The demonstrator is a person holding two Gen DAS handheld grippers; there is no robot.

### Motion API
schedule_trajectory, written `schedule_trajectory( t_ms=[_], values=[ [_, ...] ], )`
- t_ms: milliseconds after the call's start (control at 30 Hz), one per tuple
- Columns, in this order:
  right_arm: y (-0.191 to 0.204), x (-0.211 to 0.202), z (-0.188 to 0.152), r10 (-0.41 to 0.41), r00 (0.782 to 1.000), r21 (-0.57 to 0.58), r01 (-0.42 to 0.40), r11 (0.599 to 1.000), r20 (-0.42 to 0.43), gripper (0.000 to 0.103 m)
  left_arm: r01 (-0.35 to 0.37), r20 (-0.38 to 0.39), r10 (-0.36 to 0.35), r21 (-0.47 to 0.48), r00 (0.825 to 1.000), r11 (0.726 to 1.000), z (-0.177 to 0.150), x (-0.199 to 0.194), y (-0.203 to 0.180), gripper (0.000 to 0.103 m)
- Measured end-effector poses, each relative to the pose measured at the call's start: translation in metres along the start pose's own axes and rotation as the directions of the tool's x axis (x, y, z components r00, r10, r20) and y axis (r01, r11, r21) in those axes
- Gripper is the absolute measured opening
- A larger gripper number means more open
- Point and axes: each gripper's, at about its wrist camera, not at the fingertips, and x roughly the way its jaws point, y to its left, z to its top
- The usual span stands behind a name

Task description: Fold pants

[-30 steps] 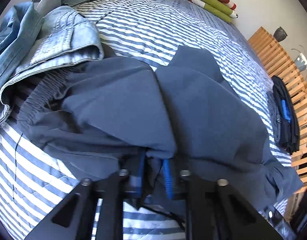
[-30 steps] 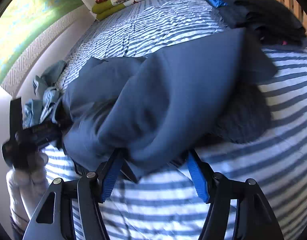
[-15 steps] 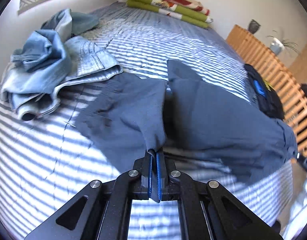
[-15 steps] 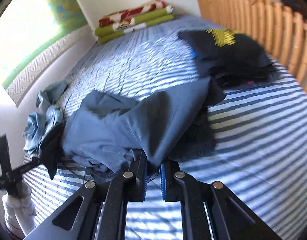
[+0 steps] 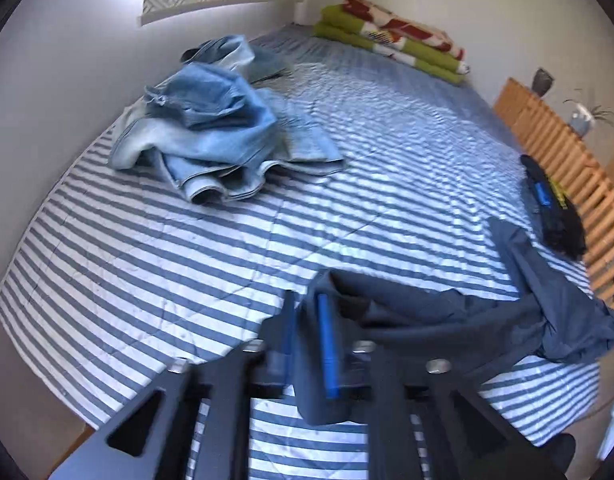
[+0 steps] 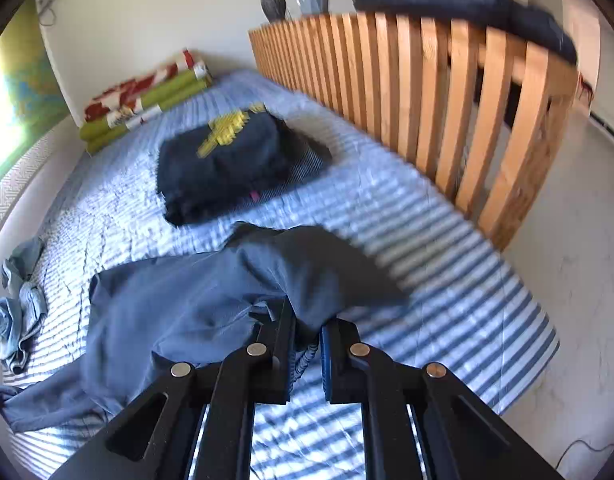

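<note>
The dark grey-blue pants [image 5: 447, 320] hang stretched between my two grippers above the striped bed. In the left wrist view my left gripper [image 5: 307, 336] is shut on one end of them, and a fold drapes over its right finger while the cloth runs off to the right. In the right wrist view my right gripper [image 6: 307, 332] is shut on another edge of the pants [image 6: 187, 300], which trail away to the left and sag onto the cover.
A pile of light blue jeans [image 5: 211, 140] lies near the wall on the striped cover [image 5: 187, 260]. Folded dark clothes [image 6: 227, 160] sit beside the wooden slatted rail [image 6: 427, 100], which has a dark garment [image 6: 467, 0] over it. A rolled green and red blanket [image 5: 391, 40] lies at the far end.
Both grippers shut on the pants, rose and drew apart. The pants left the jeans pile and changed from a heap into a stretched band.
</note>
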Motion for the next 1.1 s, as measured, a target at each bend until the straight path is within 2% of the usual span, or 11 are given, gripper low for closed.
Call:
schedule_trajectory(
  t_ms=[33,67,267,400,533,633,667,767,867,1000,1100],
  values=[
    [-0.002,0.004,-0.003,-0.006,1.0,-0.011,0.006,1.0,-0.013,0.01,-0.018,0.004,0.018,-0.009,1.0,1.0,0.001,0.002,0.001,0.06],
    [0.0,0.007,-0.004,-0.006,1.0,-0.019,0.005,1.0,-0.022,0.014,-0.022,0.017,0.022,-0.013,1.0,1.0,0.003,0.005,-0.003,0.067],
    [0.011,0.014,-0.01,0.012,1.0,-0.076,-0.013,0.997,-0.017,0.025,0.143,0.02,-0.147,0.14,0.989,0.98,0.006,0.015,-0.105,0.069],
    [0.01,0.013,-0.004,0.034,0.999,-0.074,-0.035,0.997,-0.016,0.038,0.312,-0.099,-0.296,0.341,0.95,0.887,-0.017,0.038,-0.237,0.069],
    [-0.007,0.007,-0.001,0.052,0.999,-0.028,-0.052,0.998,-0.013,0.043,0.469,-0.269,-0.384,0.508,0.883,0.723,-0.062,0.062,-0.366,0.075],
    [-0.023,0.007,-0.003,0.054,0.998,0.0,-0.054,0.999,-0.028,0.044,0.442,-0.313,-0.313,0.602,0.897,0.665,-0.092,0.09,-0.427,0.075],
    [-0.026,0.006,-0.004,0.052,0.998,0.004,-0.052,0.999,-0.031,0.044,0.437,-0.32,-0.298,0.603,0.899,0.667,-0.097,0.1,-0.437,0.074],
    [-0.038,0.002,-0.007,0.05,0.998,0.011,-0.05,0.999,-0.025,0.044,0.486,-0.37,-0.326,0.535,0.87,0.691,-0.095,0.118,-0.443,0.018],
    [-0.049,0.003,-0.006,0.06,0.998,0.03,-0.059,0.998,-0.022,0.044,0.51,-0.367,-0.362,0.5,0.857,0.7,-0.083,0.112,-0.427,0.007],
    [-0.056,0.011,-0.005,0.06,0.998,0.053,-0.059,0.997,-0.024,0.044,0.479,-0.282,-0.387,0.5,0.878,0.721,-0.069,0.082,-0.386,0.003],
    [-0.053,0.021,-0.009,0.07,0.996,0.049,-0.068,0.997,-0.047,0.044,0.472,-0.203,-0.426,0.408,0.882,0.782,-0.045,0.057,-0.326,0.001]
  ],
)
